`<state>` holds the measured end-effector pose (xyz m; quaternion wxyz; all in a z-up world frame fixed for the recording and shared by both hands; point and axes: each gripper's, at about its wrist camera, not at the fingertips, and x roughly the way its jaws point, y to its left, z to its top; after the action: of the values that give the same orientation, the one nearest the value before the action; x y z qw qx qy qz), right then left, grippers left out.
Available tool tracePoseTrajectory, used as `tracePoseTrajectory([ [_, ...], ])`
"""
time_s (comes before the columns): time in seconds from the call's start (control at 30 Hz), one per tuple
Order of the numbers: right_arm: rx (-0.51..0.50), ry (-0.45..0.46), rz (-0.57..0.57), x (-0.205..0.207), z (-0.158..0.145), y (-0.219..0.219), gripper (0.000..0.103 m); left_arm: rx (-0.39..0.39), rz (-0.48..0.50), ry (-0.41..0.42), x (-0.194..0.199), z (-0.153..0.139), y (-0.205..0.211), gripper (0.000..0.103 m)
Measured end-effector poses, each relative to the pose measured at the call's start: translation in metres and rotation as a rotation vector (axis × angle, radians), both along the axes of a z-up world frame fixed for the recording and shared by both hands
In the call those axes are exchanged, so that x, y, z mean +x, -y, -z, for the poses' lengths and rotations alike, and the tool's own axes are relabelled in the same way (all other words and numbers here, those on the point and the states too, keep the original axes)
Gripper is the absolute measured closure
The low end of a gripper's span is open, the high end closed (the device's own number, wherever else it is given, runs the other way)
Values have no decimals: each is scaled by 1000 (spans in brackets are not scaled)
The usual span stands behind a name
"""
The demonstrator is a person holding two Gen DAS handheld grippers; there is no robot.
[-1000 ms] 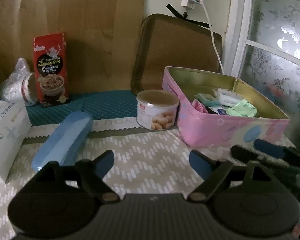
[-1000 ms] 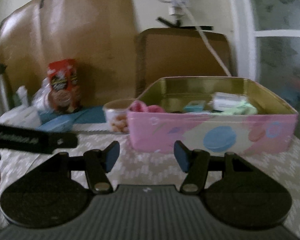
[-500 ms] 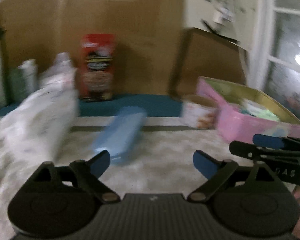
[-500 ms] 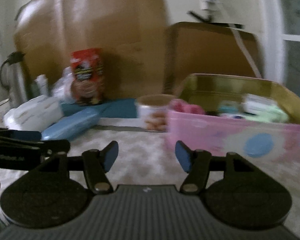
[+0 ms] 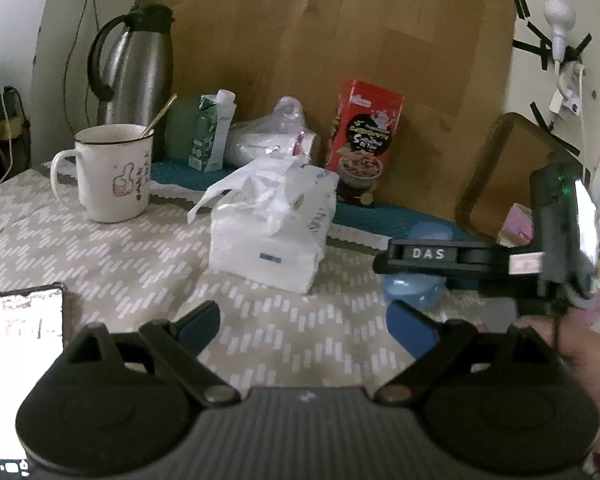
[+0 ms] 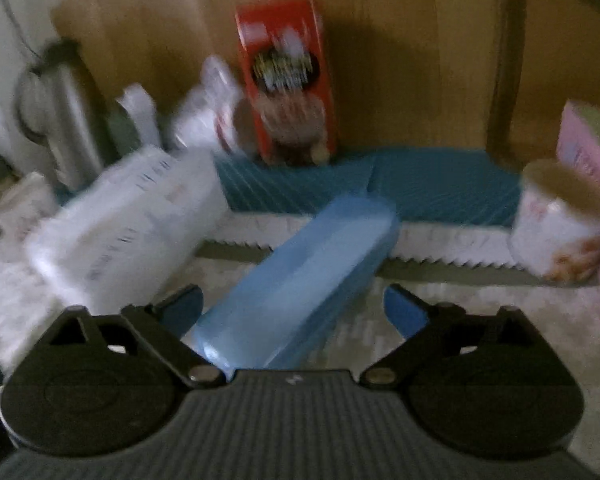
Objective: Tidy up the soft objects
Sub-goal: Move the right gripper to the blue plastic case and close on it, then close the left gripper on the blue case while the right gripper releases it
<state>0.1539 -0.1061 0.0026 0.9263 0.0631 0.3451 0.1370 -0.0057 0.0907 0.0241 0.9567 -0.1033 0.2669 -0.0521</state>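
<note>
A white soft tissue pack (image 5: 274,230) in torn plastic lies on the patterned tablecloth, ahead of my left gripper (image 5: 302,326), which is open and empty. The pack also shows blurred at the left of the right wrist view (image 6: 128,224). My right gripper (image 6: 294,312) is open, its fingers either side of the near end of a long blue case (image 6: 300,280) without touching it. The right gripper's body shows at the right of the left wrist view (image 5: 500,260), with the blue case (image 5: 416,290) partly hidden behind it. The pink tin (image 6: 592,160) is at the far right.
A white mug (image 5: 110,172), a steel thermos (image 5: 134,68), a green carton (image 5: 212,132), a plastic bag (image 5: 272,136) and a red cereal box (image 5: 360,140) stand along the back. A phone (image 5: 22,364) lies at the near left. A round snack can (image 6: 560,224) stands by the pink tin.
Both grippers have swung left, away from the pink tin. The left now faces the tissue pack and mug; the right has come down over the blue case. Both stay open.
</note>
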Motion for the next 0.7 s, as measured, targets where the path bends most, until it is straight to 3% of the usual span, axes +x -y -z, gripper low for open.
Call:
tracePoseTrajectory([
  [0.03, 0, 11, 4, 1, 2, 0, 7, -4, -1, -1, 0, 0, -3, 9],
  [0.07, -14, 16, -14, -1, 1, -1, 20, -6, -2, 0, -1, 0, -5, 9],
  [0.1, -26, 21, -42, -7, -1, 1, 24, -6, -4, 0, 0, 0, -6, 9],
  [0.17, -12, 16, -106, -19, -4, 10, 44, -21, -3, -11, 3, 3, -9, 9],
  [0.2, -18, 18, -131, -24, -5, 16, 47, -42, 7, -21, 6, 4, -9, 9],
  [0.33, -26, 44, -187, -67, -5, 47, 48, -146, 115, -70, 20, 9, 1, 9],
  [0.5, 0, 64, -159, -114, 2, 83, 48, -298, 352, -174, 39, 13, 38, 9],
  [0.57, -5, 87, -149, -129, 4, 90, 48, -355, 424, -214, 47, 14, 54, 2],
  [0.63, -23, 107, -138, -139, 5, 93, 48, -388, 475, -259, 56, 14, 74, 3],
  [0.7, -36, 124, -137, -144, 5, 95, 48, -389, 512, -290, 64, 14, 96, 15],
])
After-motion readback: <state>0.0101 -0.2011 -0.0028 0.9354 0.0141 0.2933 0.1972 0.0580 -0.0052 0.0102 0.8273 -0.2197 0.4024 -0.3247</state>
